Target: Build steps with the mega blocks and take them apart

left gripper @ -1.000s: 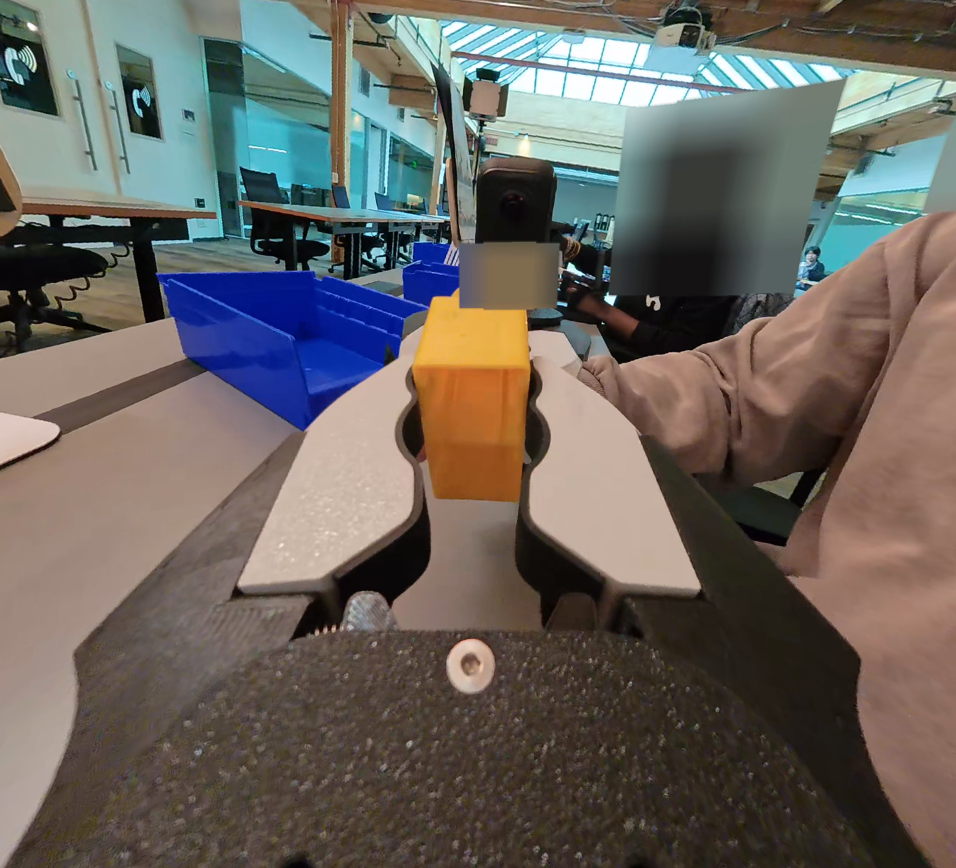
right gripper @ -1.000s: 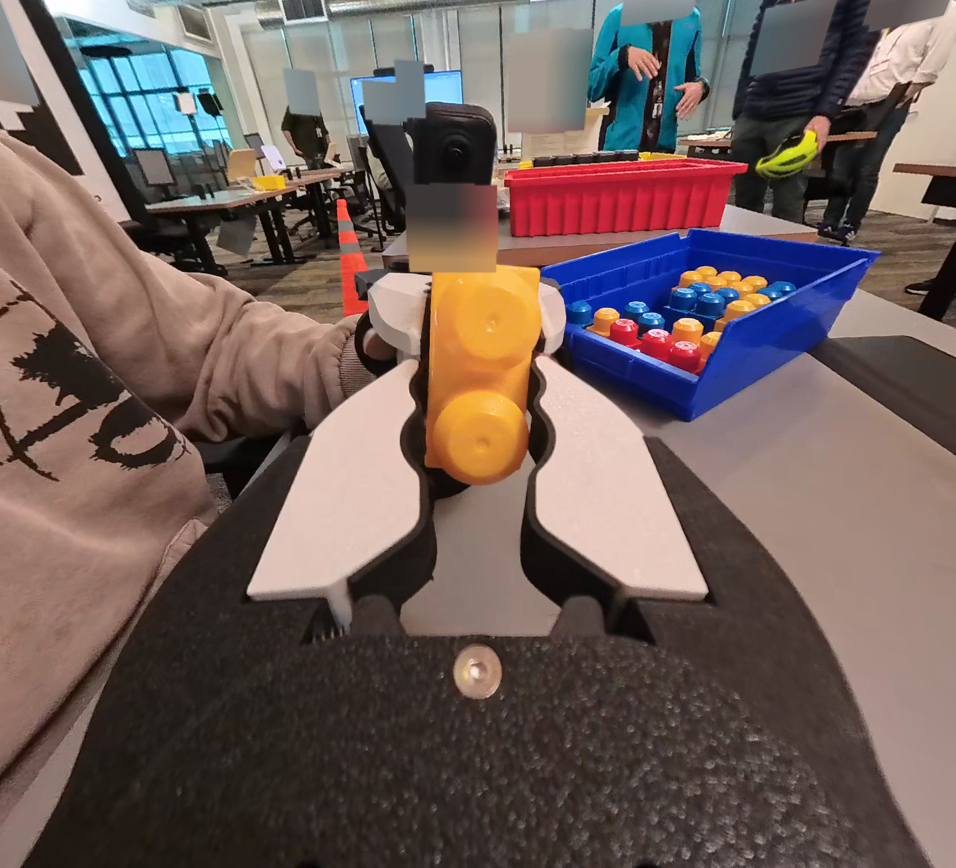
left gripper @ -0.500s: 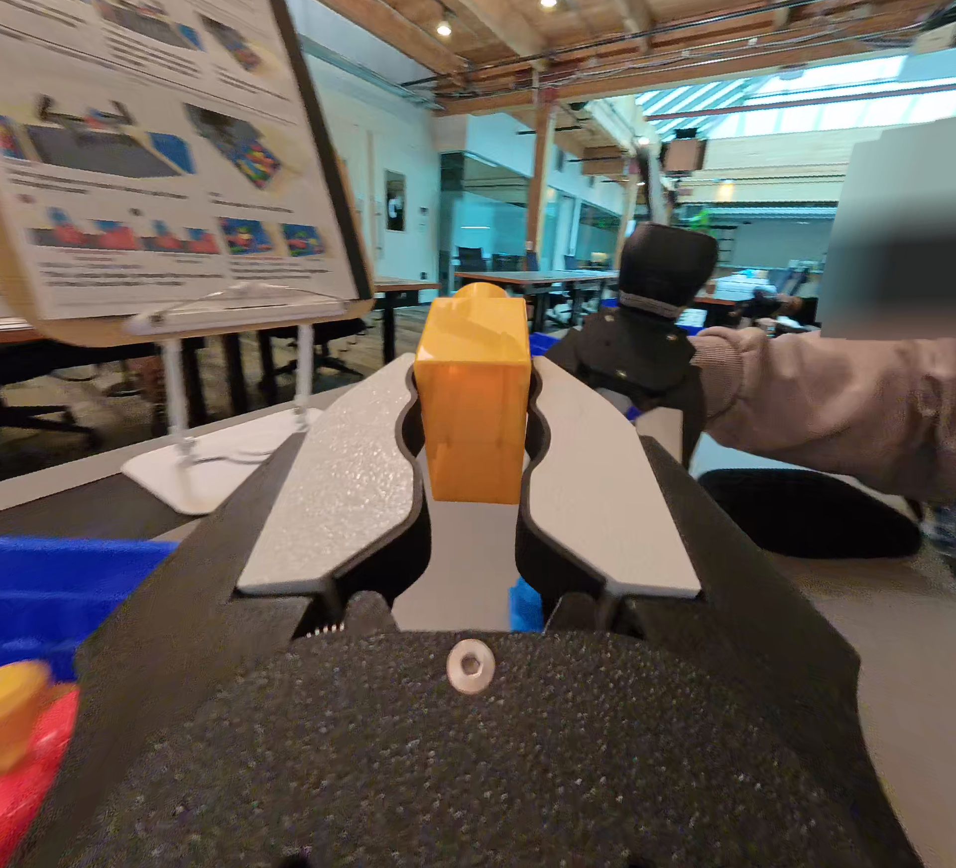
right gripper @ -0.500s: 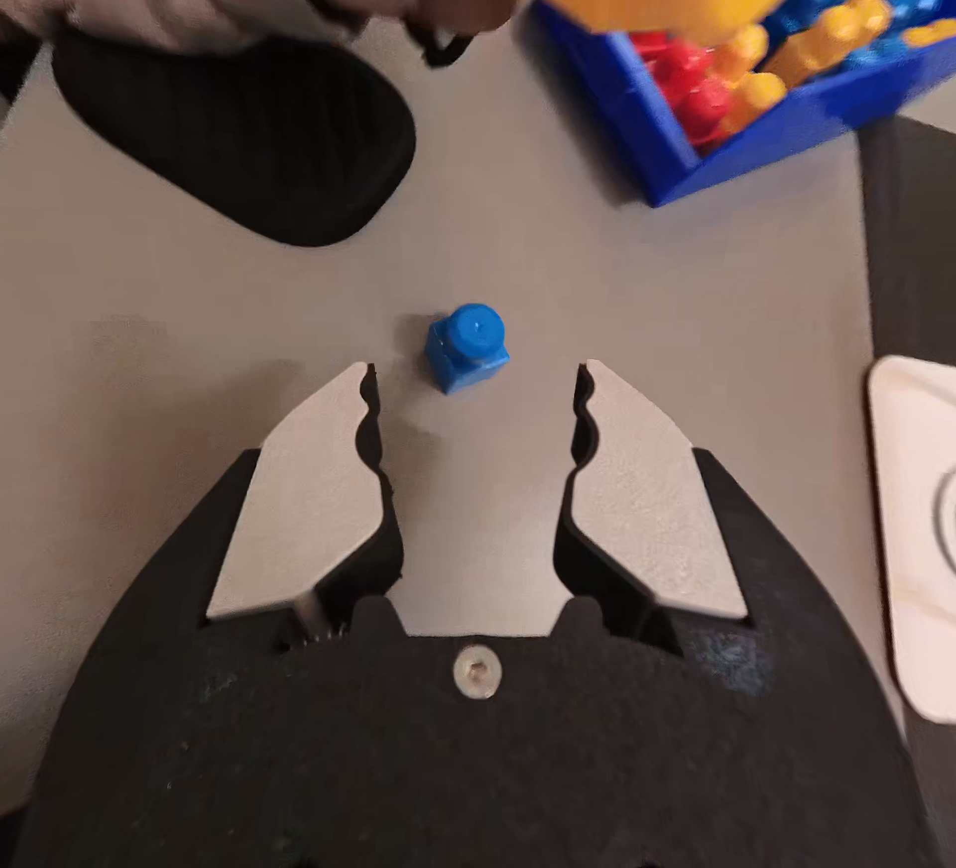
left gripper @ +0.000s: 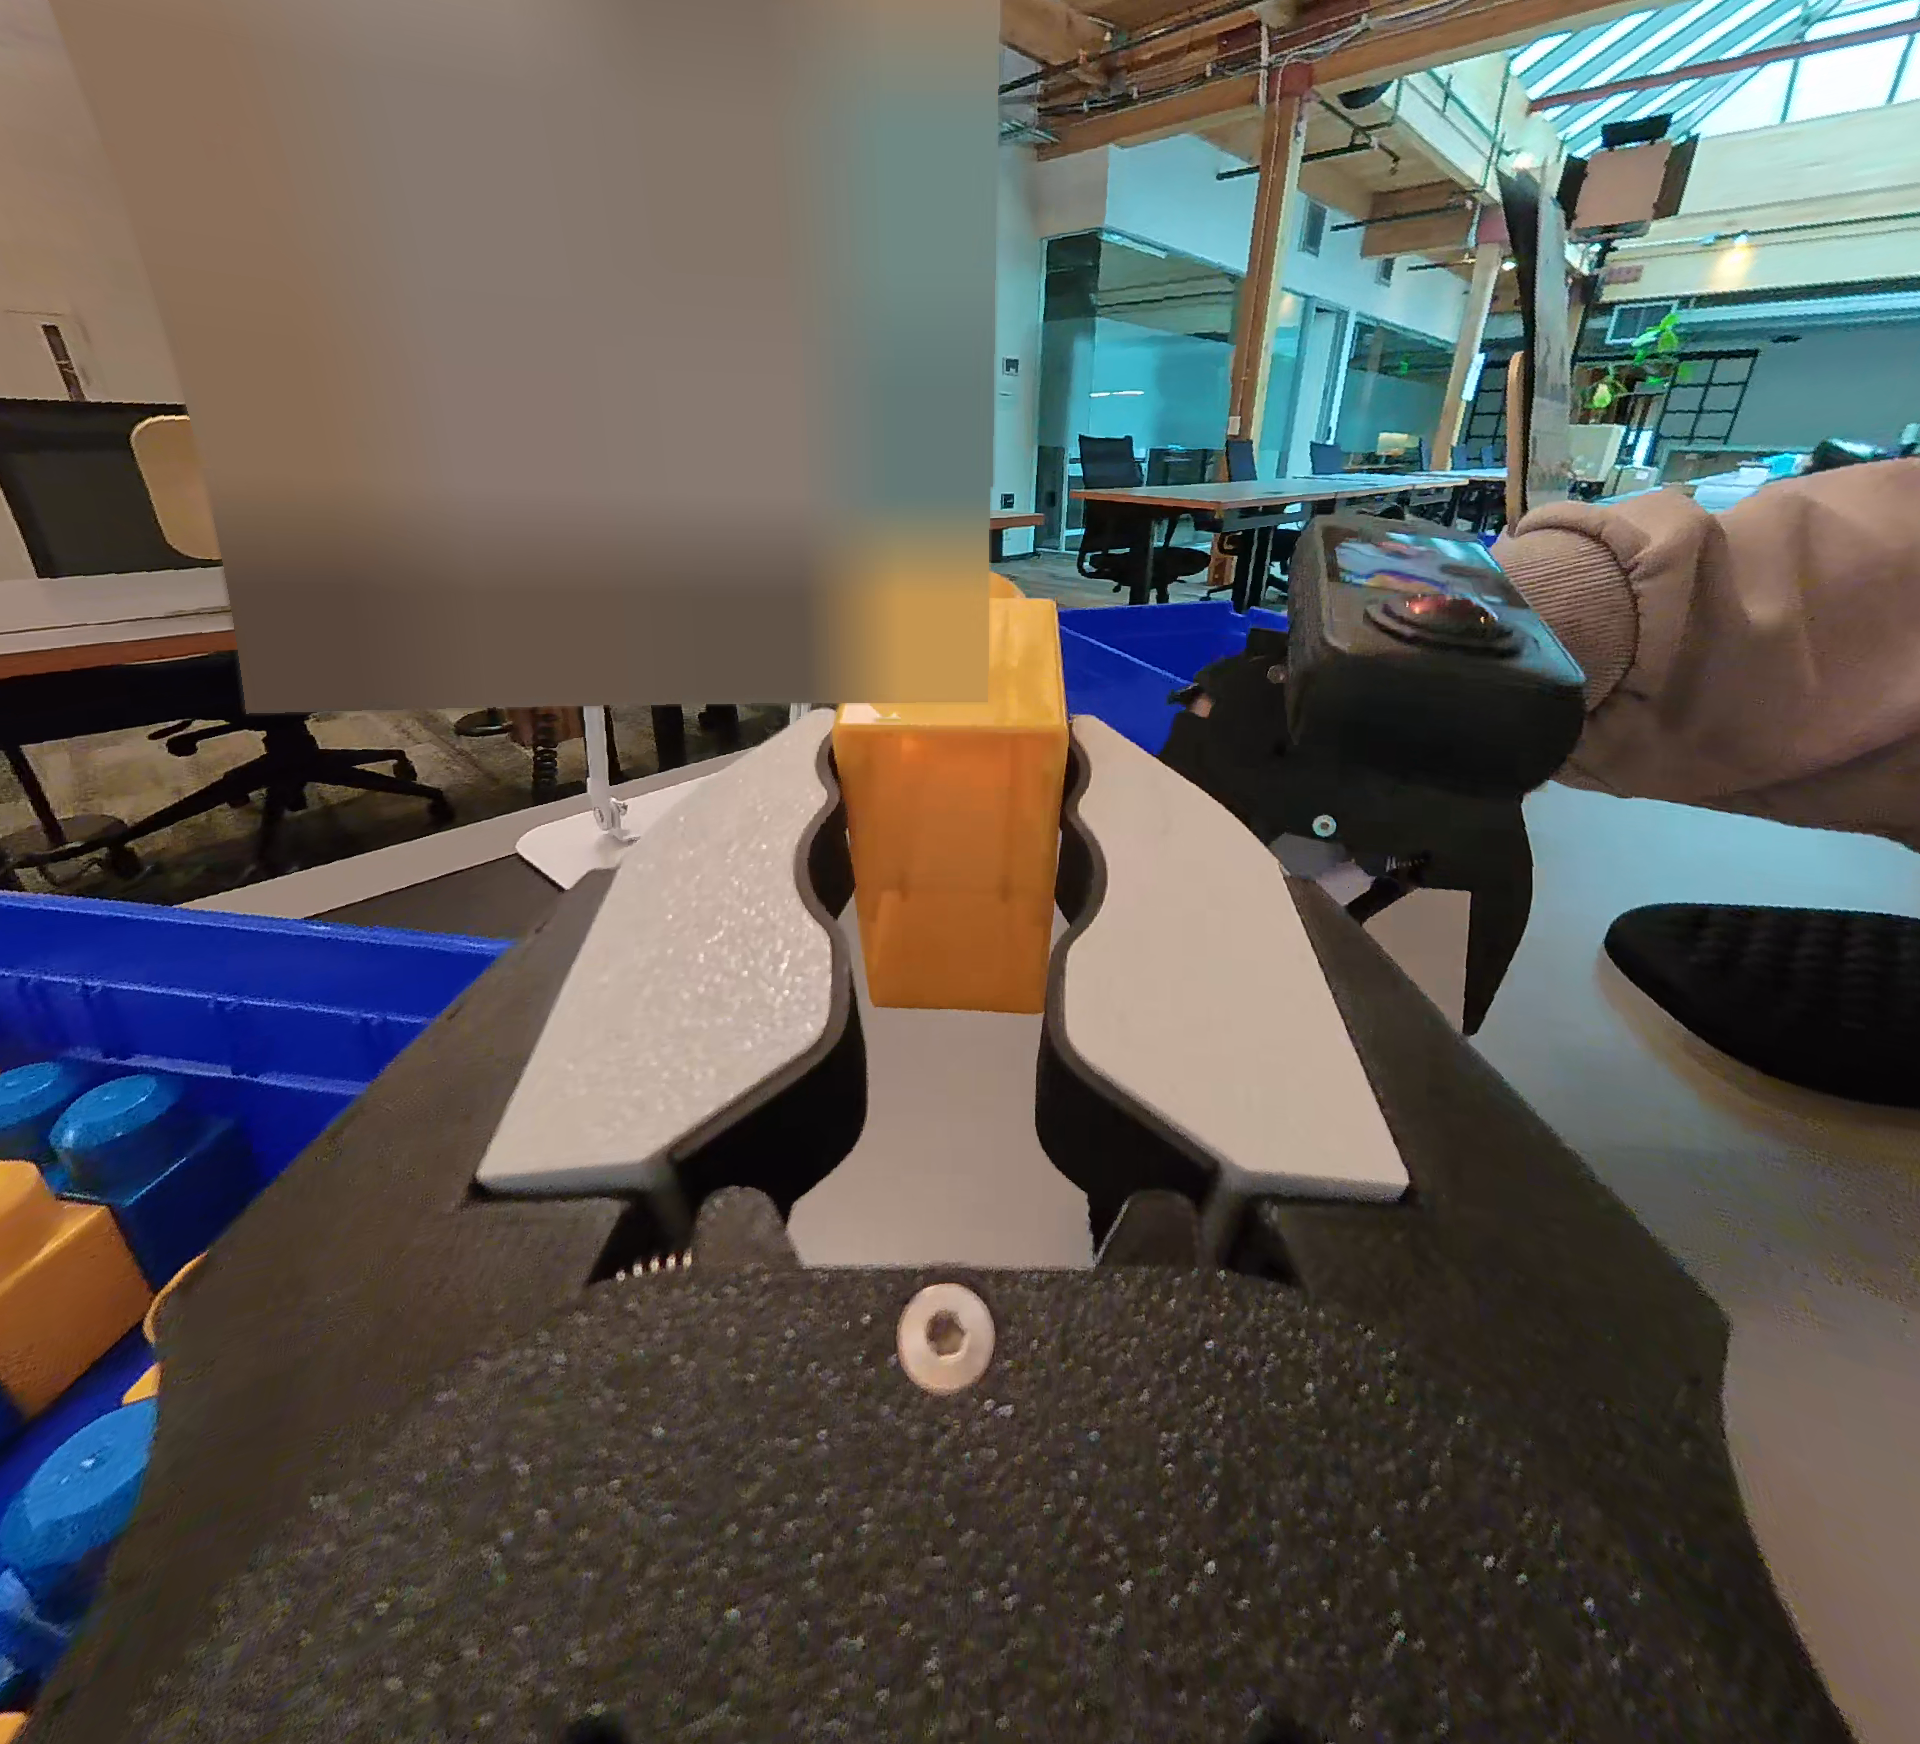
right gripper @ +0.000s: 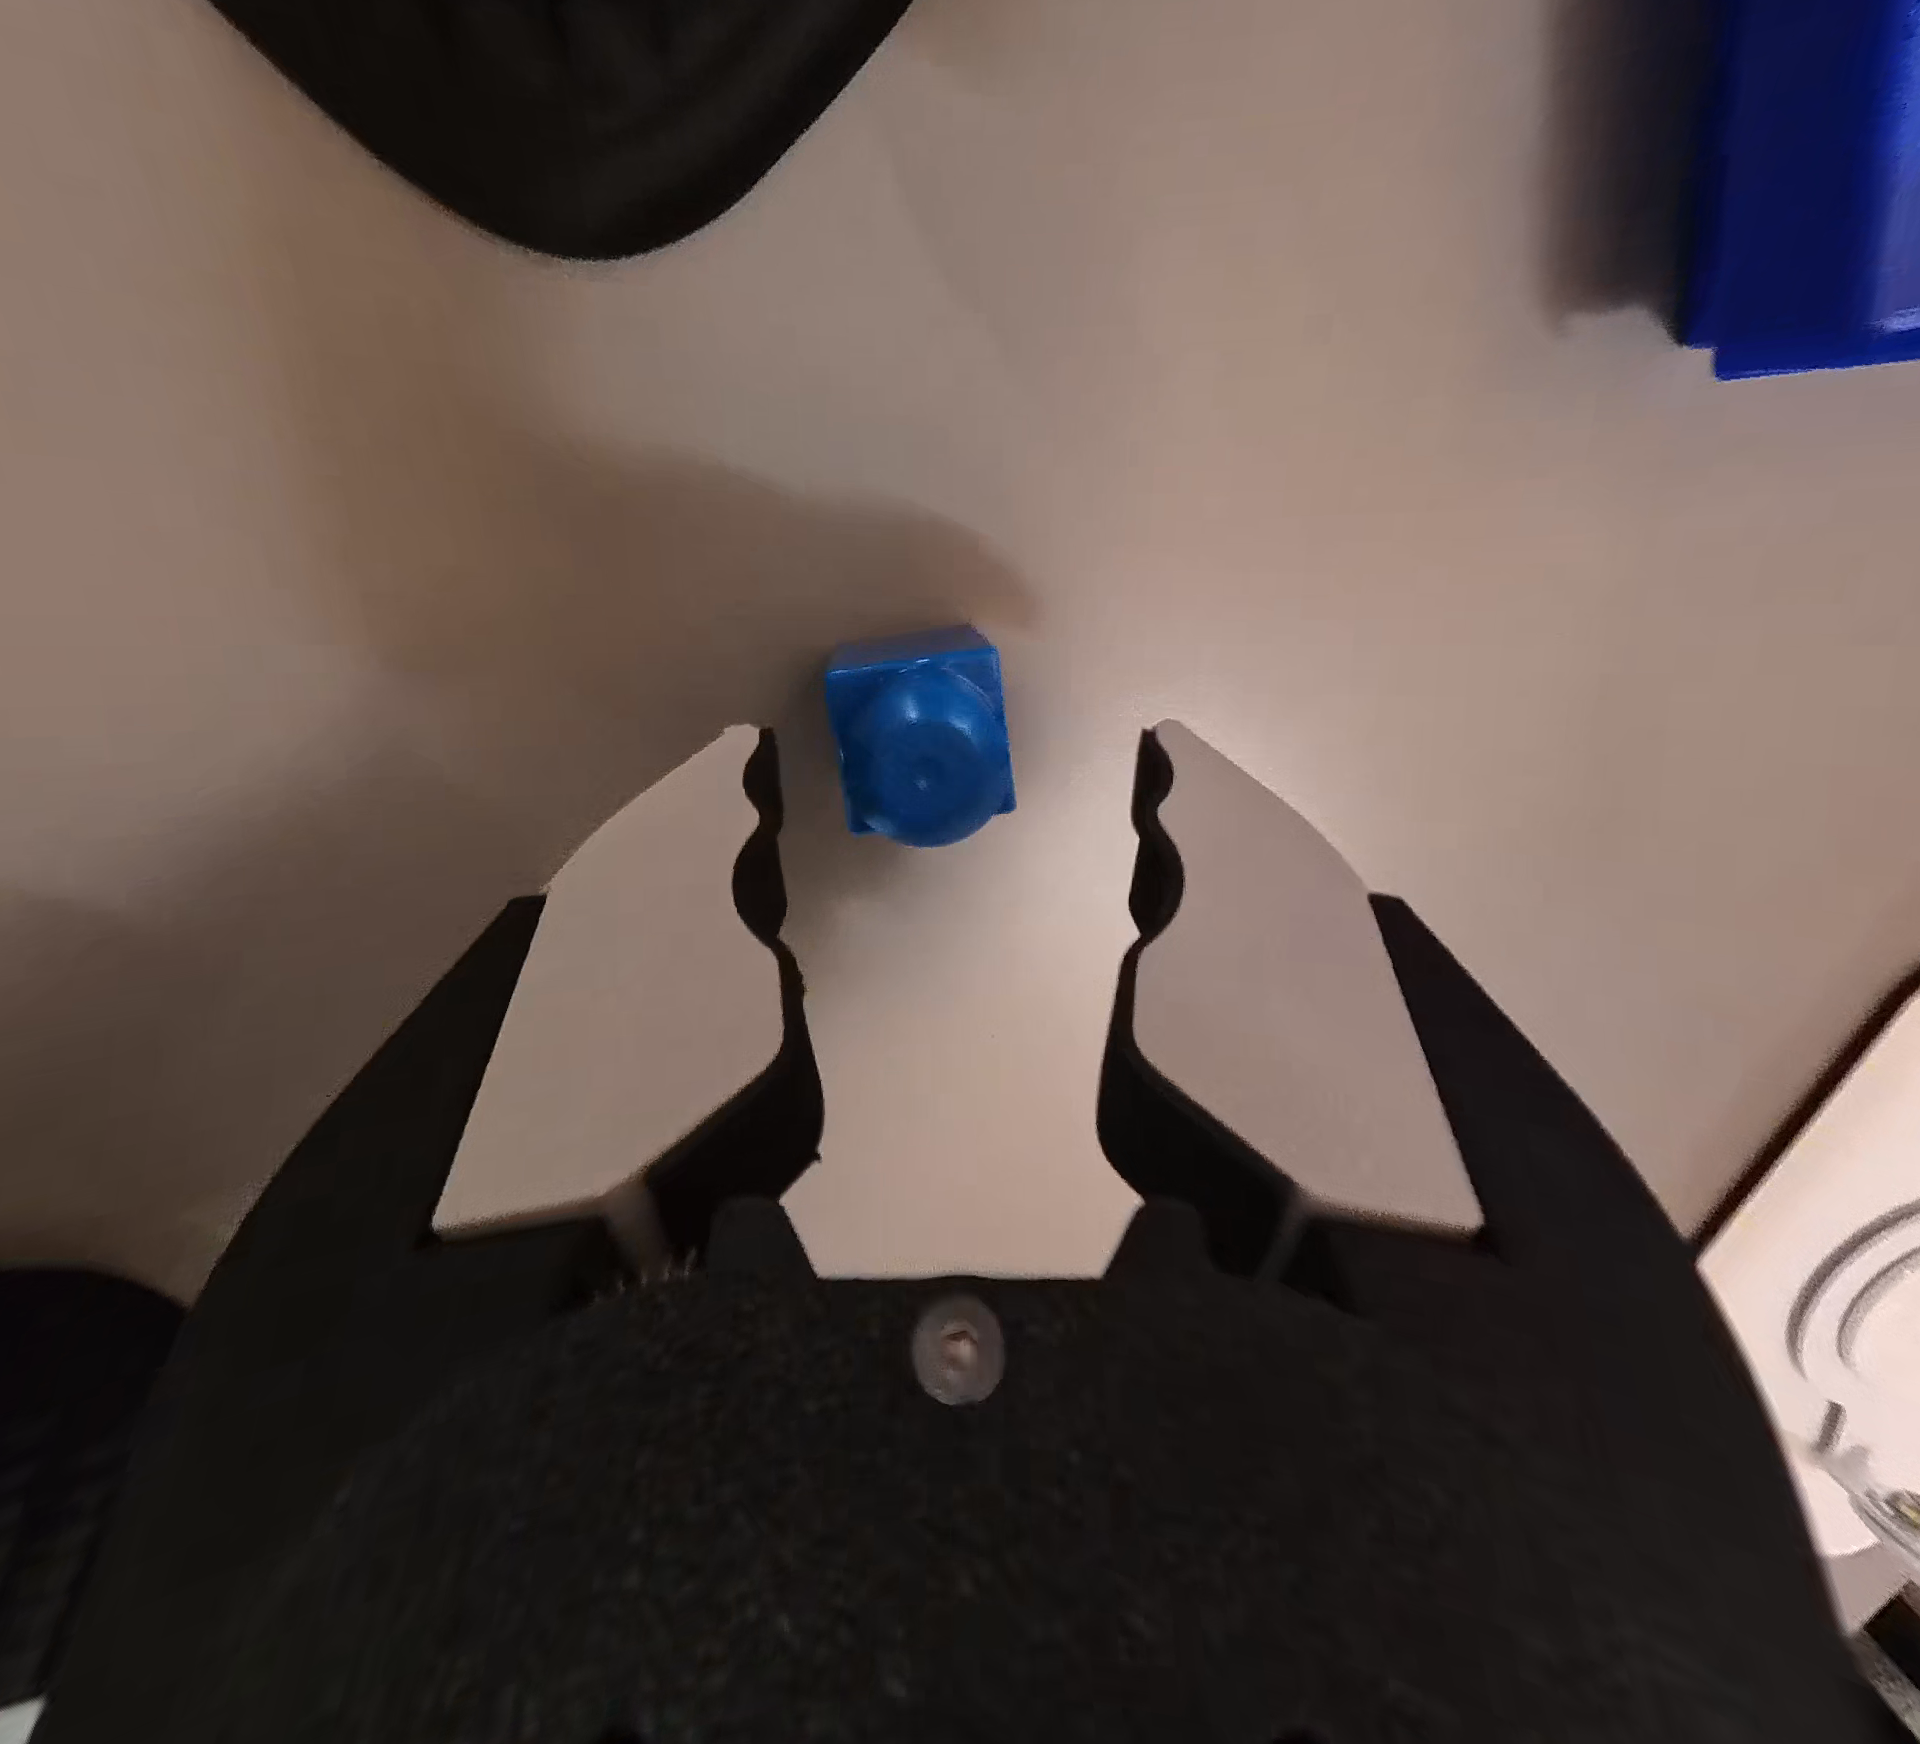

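My left gripper (left gripper: 951,759) is shut on a yellow mega block (left gripper: 951,863) and holds it up above the blue bin (left gripper: 239,998) of blocks. Its far end is hidden by a blur patch. My right gripper (right gripper: 951,738) is open and points down at the grey table, with a small blue one-stud block (right gripper: 920,744) standing just between its fingertips, nearer the left one. The right gripper also shows in the left wrist view (left gripper: 1423,759), held by a hand in a beige sleeve.
Blue and yellow blocks (left gripper: 83,1279) lie in the blue bin at lower left. A black pad (right gripper: 520,11) lies on the table beyond the blue block and also shows in the left wrist view (left gripper: 1766,998). A blue bin corner (right gripper: 1808,136) is at upper right. A white stand base (right gripper: 1818,1279) is at right. About 20 cm separates my left fingertips from my right. My right tips are roughly 30 cm from the white stand base (right gripper: 1818,1279).
My right gripper let go of the yellow block, opened, turned down and dropped toward the small blue block. My left gripper swung left over the bin with the yellow block.
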Demonstrator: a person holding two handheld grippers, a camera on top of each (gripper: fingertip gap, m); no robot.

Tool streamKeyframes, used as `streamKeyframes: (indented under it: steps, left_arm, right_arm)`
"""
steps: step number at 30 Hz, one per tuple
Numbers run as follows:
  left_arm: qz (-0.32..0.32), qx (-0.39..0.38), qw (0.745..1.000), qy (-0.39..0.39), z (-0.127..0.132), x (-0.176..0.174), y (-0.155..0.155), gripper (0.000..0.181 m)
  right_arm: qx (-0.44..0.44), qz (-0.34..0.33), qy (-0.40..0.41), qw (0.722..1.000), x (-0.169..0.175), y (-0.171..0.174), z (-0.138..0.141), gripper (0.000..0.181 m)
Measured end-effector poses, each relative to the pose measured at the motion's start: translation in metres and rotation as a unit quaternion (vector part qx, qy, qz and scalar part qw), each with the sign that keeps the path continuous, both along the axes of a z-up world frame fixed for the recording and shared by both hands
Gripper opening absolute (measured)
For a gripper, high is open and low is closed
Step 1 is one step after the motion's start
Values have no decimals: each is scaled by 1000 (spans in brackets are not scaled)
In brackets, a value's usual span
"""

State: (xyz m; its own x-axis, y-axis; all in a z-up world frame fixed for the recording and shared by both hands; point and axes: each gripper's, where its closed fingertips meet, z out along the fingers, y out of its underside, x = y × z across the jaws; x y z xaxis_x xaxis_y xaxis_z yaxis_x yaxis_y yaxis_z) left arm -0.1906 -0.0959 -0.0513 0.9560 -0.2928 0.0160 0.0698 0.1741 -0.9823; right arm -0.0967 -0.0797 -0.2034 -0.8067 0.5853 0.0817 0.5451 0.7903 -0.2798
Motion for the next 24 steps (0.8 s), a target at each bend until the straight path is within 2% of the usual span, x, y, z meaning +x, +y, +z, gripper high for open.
streamKeyframes:
  steps: [3, 4, 6, 8, 10, 12, 14, 17, 19, 21, 24]
  left_arm:
    - [-1, -1, 1000, 7, 0, 2, 0, 37]
    - [0, -1, 1000, 7, 0, 1, -1, 36]
    - [2, 0, 1000, 5, 1, -1, -2, 36]
    - [0, 0, 1000, 4, 0, -1, -3, 36]
    - [-8, 0, 1000, 3, 0, 1, -4, 36]
    - [-22, 0, 1000, 1, 0, 6, -5, 36]
    - [-48, 1, 999, -6, 0, 15, -6, 36]
    - [-104, 1, 994, -15, 1, 37, -7, 37]
    - [-143, -2, 989, -19, 0, 55, -8, 36]
    - [-177, -5, 984, -20, 0, 74, -8, 36]
    - [-210, -12, 978, -11, -3, 96, -8, 36]
  right_arm:
    - [19, 11, -11, 1000, 1, -1, -8, 62]
    - [19, 12, -12, 1000, 1, -2, -11, 57]
    - [16, 15, -9, 1000, 0, -3, -14, 34]
    - [2, 14, 7, 1000, 0, -2, -10, 33]
    - [-33, -3, 40, 999, 0, 1, 4, 33]
    - [-101, -34, 102, 989, -2, 7, 34, 33]
    - [-193, -66, 186, 961, 0, 13, 78, 33]
    - [-344, -92, 317, 879, 14, 21, 150, 33]
    - [-405, -96, 373, 829, 25, 22, 181, 33]
    - [-431, -93, 393, 807, 32, 17, 191, 33]
    - [-439, -84, 382, 809, 36, 4, 181, 33]
